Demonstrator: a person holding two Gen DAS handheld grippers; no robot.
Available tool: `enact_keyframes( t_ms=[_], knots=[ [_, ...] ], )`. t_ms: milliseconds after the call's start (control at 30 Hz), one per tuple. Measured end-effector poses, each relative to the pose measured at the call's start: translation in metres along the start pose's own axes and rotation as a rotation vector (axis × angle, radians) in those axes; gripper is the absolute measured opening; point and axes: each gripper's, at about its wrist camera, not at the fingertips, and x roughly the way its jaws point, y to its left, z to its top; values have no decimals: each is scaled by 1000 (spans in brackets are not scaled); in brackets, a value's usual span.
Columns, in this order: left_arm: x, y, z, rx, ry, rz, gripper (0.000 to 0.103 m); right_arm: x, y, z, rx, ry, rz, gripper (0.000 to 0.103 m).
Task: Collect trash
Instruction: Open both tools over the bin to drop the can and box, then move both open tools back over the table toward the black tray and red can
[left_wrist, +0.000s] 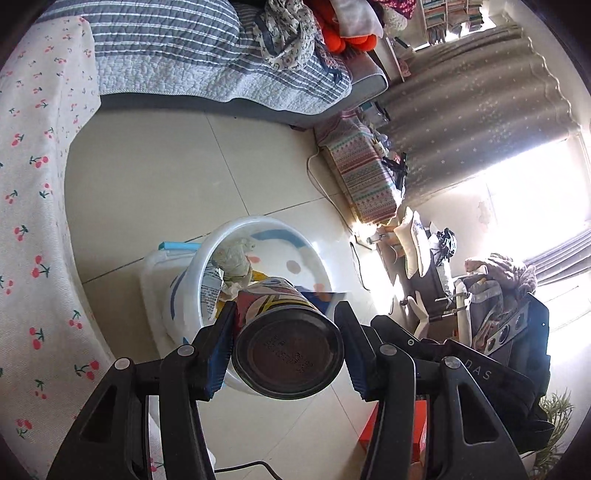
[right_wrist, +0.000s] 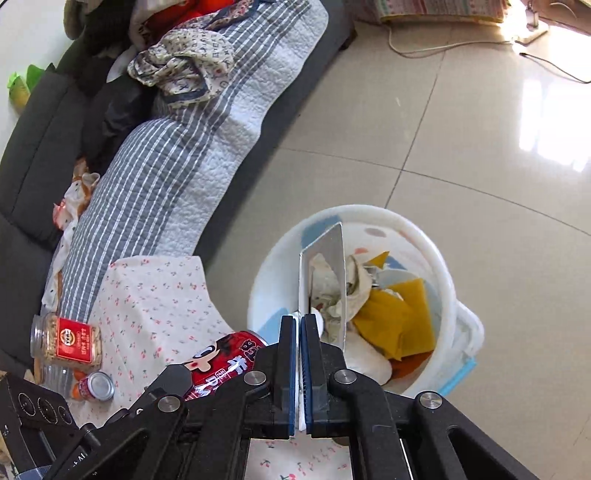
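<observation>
Our left hand-held gripper (left_wrist: 284, 345) is clamped on the red can (left_wrist: 288, 343) over the white bin's (left_wrist: 207, 251) near rim, so we risk dropping it outside, while our right hand-held gripper (right_wrist: 299, 373), pinching a white carton (right_wrist: 323, 273) above the bin, could snag it on the rim.

The left gripper (left_wrist: 286, 332) is pointing steeply downward, its jaws spread wide and pressing on either side of a can (left_wrist: 288, 350) lying lengthwise between the blue pads (left_wrist: 221, 354). The right gripper (right_wrist: 300, 354) is also angling downward, its jaws drawn nearly together and pinching the edge of a thin white carton (right_wrist: 325, 273) that is standing out past the fingertips.
</observation>
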Motion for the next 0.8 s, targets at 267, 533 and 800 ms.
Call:
enact_keyframes(
  t_ms=[267,533,800],
  knots=[
    [-2,10,7,-18,2,-5,63,5,-22,12,101,18,22,22],
    [-37,26,16,-43,-40,51,65,12,1,3,88,55,47,24],
    [-86,44,19,-60,-68,122,65,16,62,-21,-45,121,115,31]
  ],
)
